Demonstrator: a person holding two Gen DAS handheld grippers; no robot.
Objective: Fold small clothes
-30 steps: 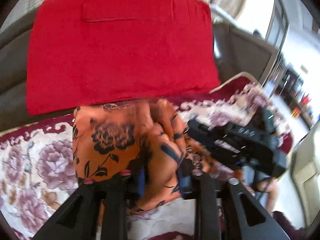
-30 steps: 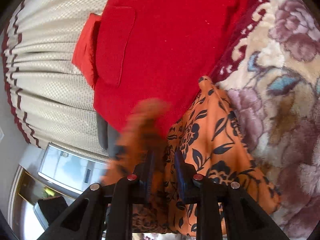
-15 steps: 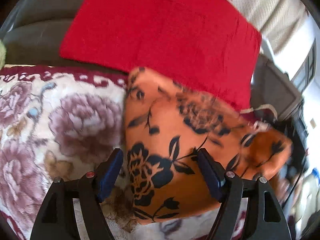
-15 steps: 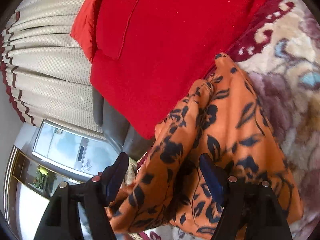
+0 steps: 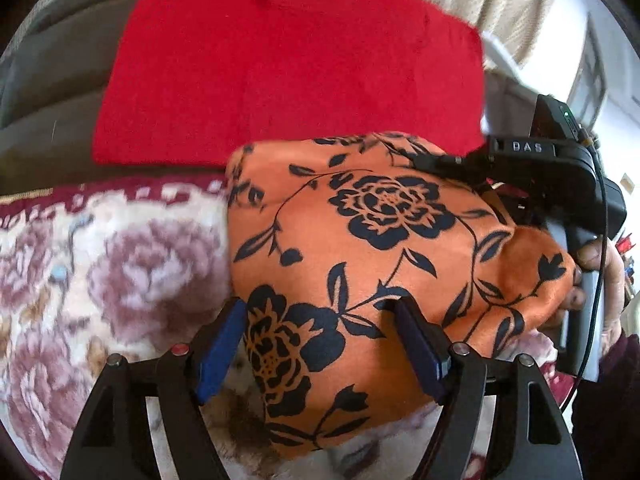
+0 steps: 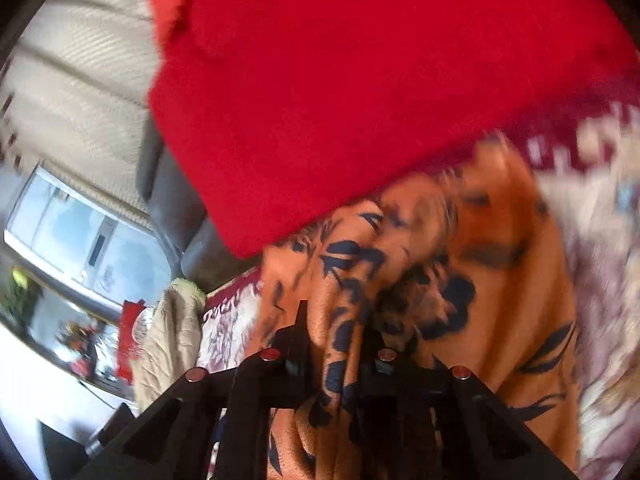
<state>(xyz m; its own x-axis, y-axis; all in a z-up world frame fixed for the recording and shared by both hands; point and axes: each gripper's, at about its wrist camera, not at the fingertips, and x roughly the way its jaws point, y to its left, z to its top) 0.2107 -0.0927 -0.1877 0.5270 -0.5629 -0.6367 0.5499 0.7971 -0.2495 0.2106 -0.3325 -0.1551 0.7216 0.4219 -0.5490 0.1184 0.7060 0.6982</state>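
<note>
An orange garment with black flower print [image 5: 360, 248] lies folded on a floral blanket [image 5: 120, 264]. My left gripper [image 5: 320, 344] is open, its blue pads either side of the garment's near edge, not pinching it. My right gripper [image 6: 336, 344] is shut on a bunched edge of the same orange garment [image 6: 500, 280]. The right gripper's black body shows at the garment's right side in the left wrist view [image 5: 560, 184]. The right wrist view is blurred.
A red cushion [image 5: 288, 68] leans on a grey sofa back [image 5: 52, 92] just behind the garment; it also fills the top of the right wrist view [image 6: 360, 80]. A cream curtain [image 6: 80, 60] and a window [image 6: 80, 240] are beyond. A beige cloth [image 6: 168, 340] lies at the left.
My right gripper was open half a second ago and has now shut on the garment's edge. My left gripper opened earlier and stays open over the flattened garment.
</note>
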